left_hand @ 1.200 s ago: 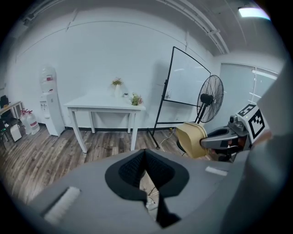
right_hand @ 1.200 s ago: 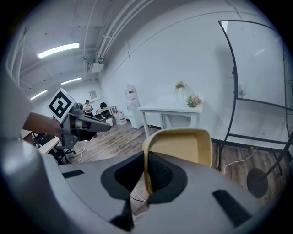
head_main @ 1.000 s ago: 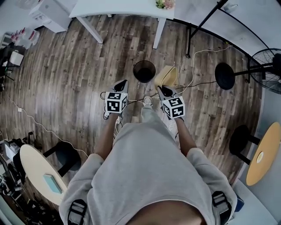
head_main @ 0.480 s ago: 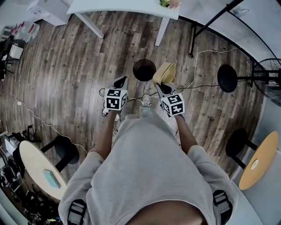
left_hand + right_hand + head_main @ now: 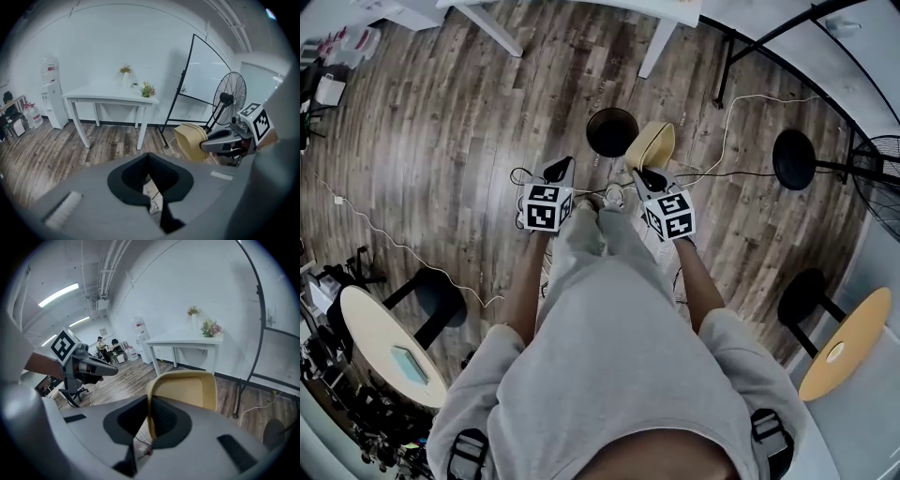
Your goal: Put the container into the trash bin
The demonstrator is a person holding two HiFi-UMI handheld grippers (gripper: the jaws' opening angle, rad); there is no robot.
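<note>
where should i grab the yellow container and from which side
Pinch its thin rim wall, one jaw inside and one outside, coming in over the open edge. The container is an open tub, likely too wide to span; the right gripper holds it this way.

Wood-plank floor under me. White wall ahead; white table before it, water dispenser to its left, whiteboard and standing fan to its right. Ceiling strip lights on.
</note>
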